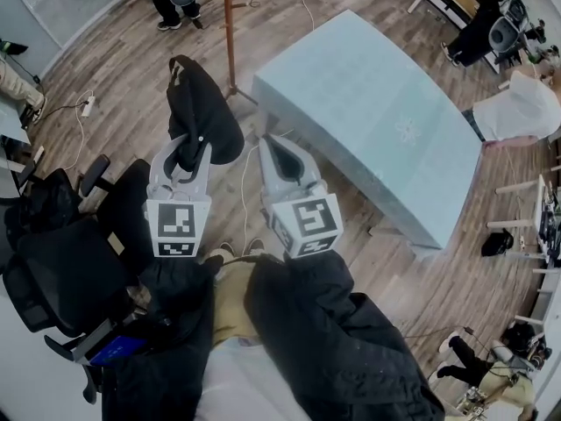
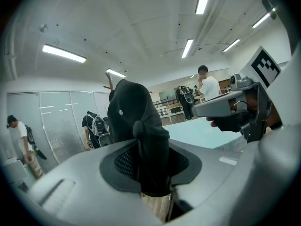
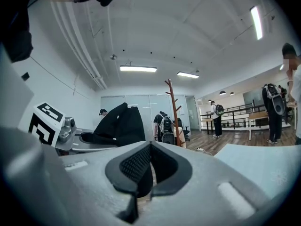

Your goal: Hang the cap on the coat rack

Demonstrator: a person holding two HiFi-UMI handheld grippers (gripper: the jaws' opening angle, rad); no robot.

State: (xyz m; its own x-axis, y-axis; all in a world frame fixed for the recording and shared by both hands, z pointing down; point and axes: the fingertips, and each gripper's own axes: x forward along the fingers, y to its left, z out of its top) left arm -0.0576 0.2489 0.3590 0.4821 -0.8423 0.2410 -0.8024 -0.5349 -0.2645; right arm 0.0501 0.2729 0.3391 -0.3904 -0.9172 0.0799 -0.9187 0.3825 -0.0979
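Observation:
A black cap hangs from my left gripper, whose jaws are shut on its edge. In the left gripper view the cap stands up between the dark pads and fills the middle. My right gripper is beside it on the right, shut, with nothing between its pads. The brown wooden coat rack stands on the floor ahead of both grippers, its pole just past the cap. In the right gripper view the rack rises right of the cap.
A long pale blue table lies to the right of the rack. Black office chairs crowd the left. Several people stand around the room's edges, and a cable with a power strip lies on the wooden floor at left.

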